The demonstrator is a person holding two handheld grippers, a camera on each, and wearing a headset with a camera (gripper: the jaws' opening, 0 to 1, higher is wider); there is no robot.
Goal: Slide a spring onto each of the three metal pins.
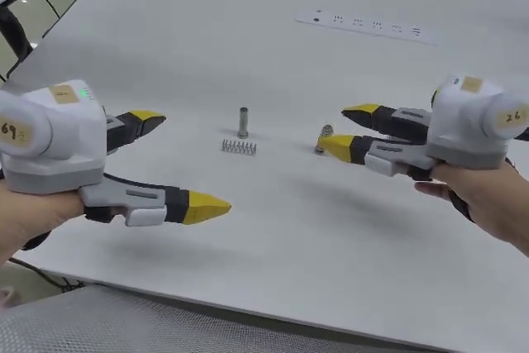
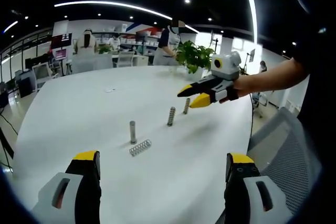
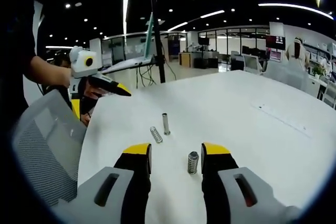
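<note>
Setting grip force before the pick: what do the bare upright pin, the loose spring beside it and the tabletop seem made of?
Bare pin: looks like solid metal, a grey cylinder with a faint sheen. Loose spring: thin silvery coiled wire, probably steel; separate turns show. Tabletop: smooth matt white, likely laminate or painted board; which one is unclear.

Left gripper (image 1: pixel 183 161) and right gripper (image 1: pixel 343 128) hover, jaws apart.

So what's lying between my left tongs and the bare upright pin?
One loose spring, flat on the white table just short of the bare pin; the rest of that stretch is bare. The left gripper view shows it plainly.
</note>
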